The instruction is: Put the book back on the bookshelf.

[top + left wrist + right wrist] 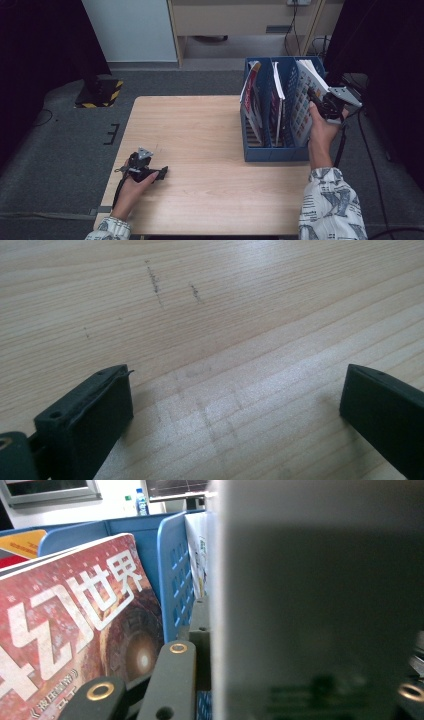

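Observation:
A blue file rack (272,150) with three slots stands on the right half of the wooden table (200,135). My right gripper (317,97) is at the top of the rack's rightmost slot, shut on the upper edge of a thick book (305,95) that leans there. In the right gripper view the book's pale page block (320,605) sits between the jaws of the right gripper (290,690), beside a blue divider (175,565) and a red magazine (75,625). My left gripper (161,173) rests on the table near its front left, open with nothing between its jaws (237,405).
Two other magazines (255,100) stand in the rack's left and middle slots. Bare tabletop (225,315) with faint pencil marks lies ahead of the left gripper. Beyond the table are a grey floor, a yellow-and-black striped base (100,92) and cables at the right.

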Available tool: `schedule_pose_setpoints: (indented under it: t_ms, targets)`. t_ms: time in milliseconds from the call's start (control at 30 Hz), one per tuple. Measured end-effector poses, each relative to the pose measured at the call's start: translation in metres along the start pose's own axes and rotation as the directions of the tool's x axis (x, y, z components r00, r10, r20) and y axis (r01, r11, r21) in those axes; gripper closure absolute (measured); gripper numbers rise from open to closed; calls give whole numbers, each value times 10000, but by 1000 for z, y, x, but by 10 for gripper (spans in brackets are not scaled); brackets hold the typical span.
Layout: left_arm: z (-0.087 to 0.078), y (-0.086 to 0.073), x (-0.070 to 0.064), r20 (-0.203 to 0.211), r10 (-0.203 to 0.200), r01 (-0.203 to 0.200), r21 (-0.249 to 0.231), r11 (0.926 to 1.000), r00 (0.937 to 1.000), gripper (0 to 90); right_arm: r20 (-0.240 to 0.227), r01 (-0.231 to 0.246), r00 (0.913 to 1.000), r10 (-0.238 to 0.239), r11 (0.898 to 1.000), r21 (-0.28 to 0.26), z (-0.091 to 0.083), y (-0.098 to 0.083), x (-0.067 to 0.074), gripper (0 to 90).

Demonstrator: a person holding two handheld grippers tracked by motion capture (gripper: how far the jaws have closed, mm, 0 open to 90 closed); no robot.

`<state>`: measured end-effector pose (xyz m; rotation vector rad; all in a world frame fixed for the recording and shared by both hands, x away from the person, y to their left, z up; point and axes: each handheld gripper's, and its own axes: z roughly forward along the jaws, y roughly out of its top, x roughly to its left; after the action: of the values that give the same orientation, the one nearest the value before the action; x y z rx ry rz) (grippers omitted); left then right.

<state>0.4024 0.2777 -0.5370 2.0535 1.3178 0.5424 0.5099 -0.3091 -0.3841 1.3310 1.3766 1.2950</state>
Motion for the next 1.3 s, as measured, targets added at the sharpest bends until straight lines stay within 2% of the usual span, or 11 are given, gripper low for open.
schedule_pose_setpoints:
  t_ms: [233, 667, 1000, 1300]
  targets:
    - [0, 0, 0, 4, 3, -3, -8, 10000, 10000, 1, 122, -43, 9999, 44, 10000, -84, 1, -5, -2, 739]
    - [1, 1, 0, 6, 5, -5, -18, 10000, 10000, 1, 189, 295, 9994, -292, 9995, -143, -1, -13, 1, 737]
    - [1, 1, 0, 2, 1, -1, -20, 10000, 10000, 1, -170, 448, 9988, -450, 9989, -131, -8, -19, 7, 734]
    - [1, 1, 0, 6, 2, -2, -20, 10000, 10000, 1, -447, 325, 9984, -332, 9993, -160, -6, -18, 7, 721]
